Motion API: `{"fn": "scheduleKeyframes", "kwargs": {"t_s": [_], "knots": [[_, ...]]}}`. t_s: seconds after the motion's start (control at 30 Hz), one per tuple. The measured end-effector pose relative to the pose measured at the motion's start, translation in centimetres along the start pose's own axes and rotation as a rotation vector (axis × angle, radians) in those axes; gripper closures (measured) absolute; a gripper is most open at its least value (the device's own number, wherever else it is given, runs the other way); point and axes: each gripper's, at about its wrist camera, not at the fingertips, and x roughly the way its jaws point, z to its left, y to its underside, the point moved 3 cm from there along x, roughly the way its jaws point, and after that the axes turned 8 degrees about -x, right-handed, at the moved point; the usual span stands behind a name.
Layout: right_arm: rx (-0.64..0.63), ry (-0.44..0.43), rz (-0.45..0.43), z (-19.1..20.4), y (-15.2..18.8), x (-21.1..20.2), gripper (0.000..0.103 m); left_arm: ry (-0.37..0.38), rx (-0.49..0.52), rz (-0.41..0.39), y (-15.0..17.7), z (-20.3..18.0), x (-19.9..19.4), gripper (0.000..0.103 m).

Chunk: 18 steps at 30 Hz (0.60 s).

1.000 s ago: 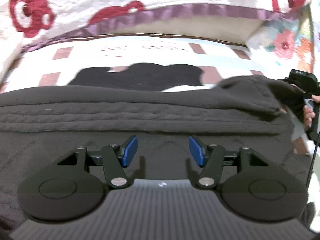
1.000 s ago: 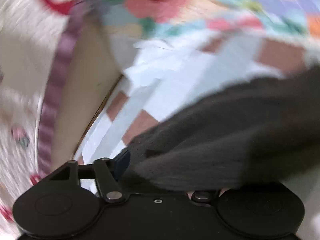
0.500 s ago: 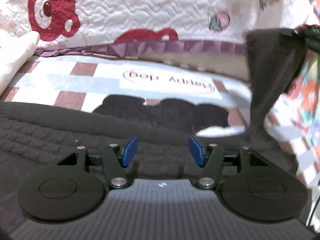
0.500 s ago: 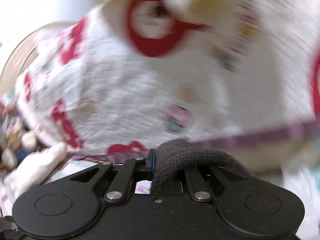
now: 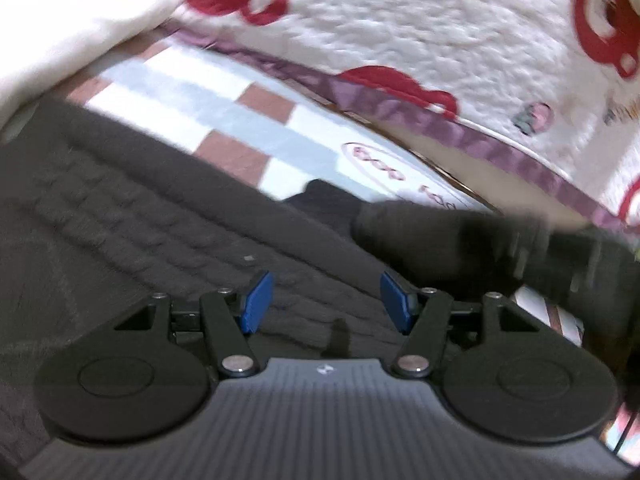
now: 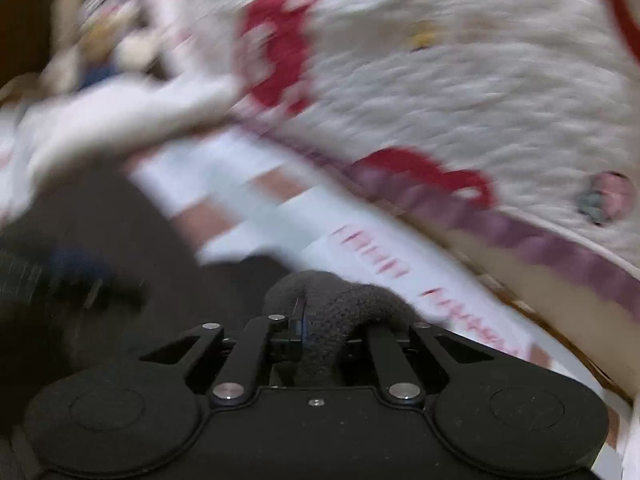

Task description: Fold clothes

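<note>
Scene: A dark grey cable-knit sweater (image 5: 168,240) lies spread on a bed, over a checked sheet (image 5: 224,116) in pale blue, white and brick red.

Landmark: A white quilt with red bears (image 5: 440,40), edged in purple, rises behind the sweater on its far side; a white cloth (image 5: 72,36) lies at the sweater's far left corner.

Progress: The body of the sweater lies flat with its cable ribs showing. One dark part of it, a sleeve or an edge (blur hides which), is raised off the sheet on the sweater's right side and held out over the body. In my judgement a fold is under way. How many folds lie beneath it cannot be read from here, and whatever tidying follows is undecided.

Left gripper (image 5: 326,300): Low over the near part of the sweater, its blue fingers (image 5: 256,300) spread wide with only knit showing between them. They hold nothing; whether they brush the knit I cannot tell.

Right gripper (image 6: 304,326): Fingers drawn close together, pinching a thick bunch of the dark knit that humps up over them, just above the sweater's right side.

Note: Both views are smeared by motion.
</note>
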Motion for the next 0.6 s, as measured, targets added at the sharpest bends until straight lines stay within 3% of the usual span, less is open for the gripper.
{"fn": "scheduleKeyframes", "kwargs": {"t_s": [0.13, 0.2, 0.23, 0.37, 0.47, 0.6], "knots": [[-0.223, -0.02, -0.005, 5.2, 1.8, -0.1, 0.088, 0.03, -0.021, 0.02, -0.1, 0.6, 0.3, 0.044], [-0.316, -0.047, -0.018, 7.3, 2.8, -0.6, 0.065, 0.052, -0.004, 0.011, -0.2, 0.3, 0.1, 0.044], [-0.295, -0.06, -0.022, 7.5, 3.0, -0.8, 0.052, 0.062, 0.006, 0.005, -0.3, 0.1, 0.1, 0.043], [-0.187, -0.112, -0.038, 7.9, 4.1, -1.7, 0.038, 0.09, 0.038, -0.034, -0.6, -0.5, -0.4, 0.042], [-0.106, -0.151, -0.05, 8.2, 4.9, -2.4, 0.036, 0.067, 0.017, -0.148, -0.5, -0.6, -1.5, 0.042], [-0.093, -0.163, -0.004, 6.8, 8.1, -4.3, 0.036, 0.129, 0.013, -0.118, 0.0, -1.6, -1.2, 0.042]]}}
